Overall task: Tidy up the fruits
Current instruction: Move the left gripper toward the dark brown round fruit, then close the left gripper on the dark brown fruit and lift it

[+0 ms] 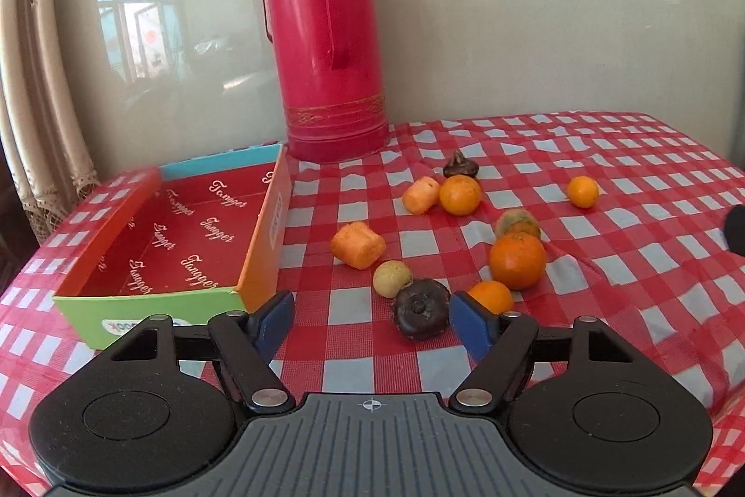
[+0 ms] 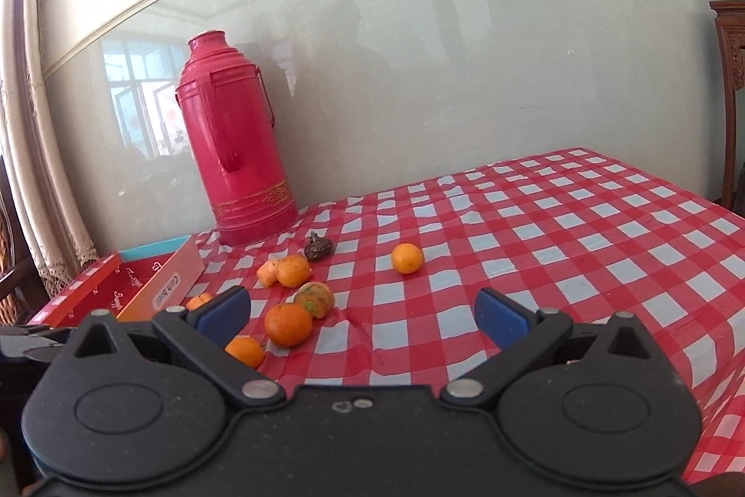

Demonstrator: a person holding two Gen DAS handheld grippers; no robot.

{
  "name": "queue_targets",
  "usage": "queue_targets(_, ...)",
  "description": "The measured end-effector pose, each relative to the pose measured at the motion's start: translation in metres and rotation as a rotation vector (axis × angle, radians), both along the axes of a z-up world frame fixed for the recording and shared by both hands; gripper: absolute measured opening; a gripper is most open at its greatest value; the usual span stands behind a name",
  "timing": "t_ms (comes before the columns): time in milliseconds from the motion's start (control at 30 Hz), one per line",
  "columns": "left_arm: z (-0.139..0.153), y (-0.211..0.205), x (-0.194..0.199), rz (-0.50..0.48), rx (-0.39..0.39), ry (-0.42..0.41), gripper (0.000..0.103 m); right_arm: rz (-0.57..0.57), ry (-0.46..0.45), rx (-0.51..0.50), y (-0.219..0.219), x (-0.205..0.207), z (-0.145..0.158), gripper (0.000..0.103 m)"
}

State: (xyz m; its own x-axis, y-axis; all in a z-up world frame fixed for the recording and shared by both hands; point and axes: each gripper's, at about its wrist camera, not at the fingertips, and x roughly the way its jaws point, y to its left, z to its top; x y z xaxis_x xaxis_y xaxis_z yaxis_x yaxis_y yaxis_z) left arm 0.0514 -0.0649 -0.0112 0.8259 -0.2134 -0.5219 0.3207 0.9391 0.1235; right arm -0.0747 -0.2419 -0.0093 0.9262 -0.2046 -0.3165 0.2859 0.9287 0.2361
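Loose fruit lies on the red-checked tablecloth (image 1: 628,264). My left gripper (image 1: 372,320) is open; a dark round fruit (image 1: 421,308) sits between its blue pads, close to the right one, with a wide gap to the left pad. Beyond it lie a pale green fruit (image 1: 392,278), a small orange (image 1: 491,296), a big orange (image 1: 517,262) and an orange chunk (image 1: 358,245). An empty open box (image 1: 149,301) with a red lining stands to the left. My right gripper (image 2: 363,310) is open and holds nothing, above the cloth, with the big orange (image 2: 287,324) near its left finger.
A tall red thermos (image 1: 326,31) stands at the back by the wall, behind the box (image 2: 163,287). Farther back lie another orange (image 1: 460,195), a second chunk (image 1: 420,195), a dark pointed fruit (image 1: 461,166) and a lone orange (image 2: 407,258). Curtains hang at left.
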Motion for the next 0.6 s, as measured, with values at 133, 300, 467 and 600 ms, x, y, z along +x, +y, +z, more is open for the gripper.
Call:
queue_targets(133, -0.006, -0.005, 0.012, -0.013, -0.034, 0.040, 0.074, -0.004, -0.017, 0.002, -0.004, -0.003, 0.000, 0.097)
queue_targets(300, -0.017, -0.009, 0.026, 0.003, -0.040, 0.075, 0.065, 0.006, -0.020, 0.011, -0.006, 0.000, 0.000, 0.097)
queue_targets(467, -0.023, -0.014, 0.034, -0.018, -0.055, 0.105, 0.052, 0.021, -0.025, 0.034, -0.006, 0.002, -0.001, 0.097)
queue_targets(600, -0.025, -0.020, 0.035, -0.030, -0.061, 0.122, 0.052, 0.029, -0.028, 0.041, -0.005, 0.003, -0.002, 0.097)
